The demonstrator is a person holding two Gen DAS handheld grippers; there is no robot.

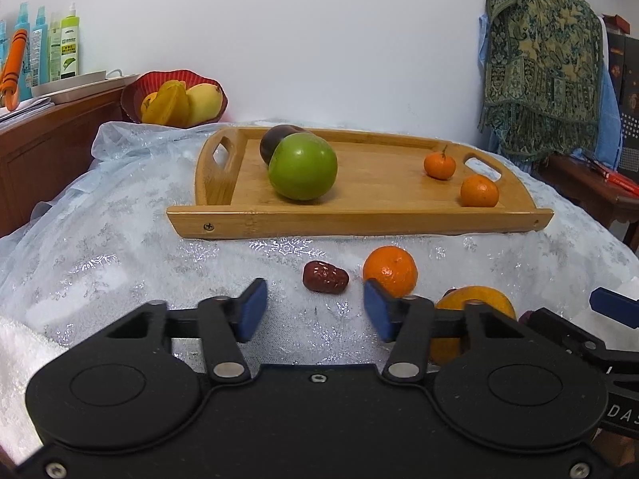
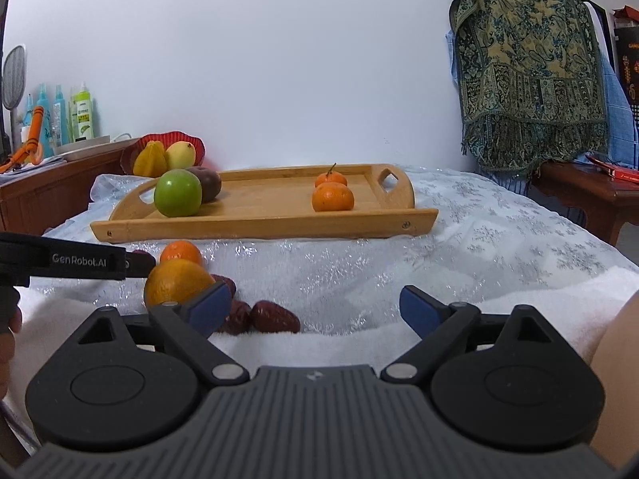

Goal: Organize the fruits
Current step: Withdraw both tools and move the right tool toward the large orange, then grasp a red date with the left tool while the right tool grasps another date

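A wooden tray [image 1: 359,219] [image 2: 259,229] on the glittery cloth holds a green apple [image 1: 302,167] [image 2: 177,192], a dark round fruit [image 1: 275,139] and two small mandarins [image 1: 479,191] [image 2: 332,196]. In front of the tray lie a mandarin [image 1: 390,270], a large orange [image 1: 475,303] [image 2: 177,283] and red dates [image 1: 325,277] [image 2: 275,317]. My left gripper [image 1: 315,311] is open, with one date just beyond its tips and nothing between the pads. My right gripper [image 2: 315,311] is open wide over a white towel; two dates lie by its left finger, untouched.
A red bowl [image 1: 175,99] with a starfruit and a mango stands behind the tray beside a wooden cabinet with bottles [image 1: 60,44]. A patterned shawl [image 1: 543,60] hangs at the right above a low wooden table [image 1: 591,187]. A person's arm [image 2: 615,379] shows at the lower right.
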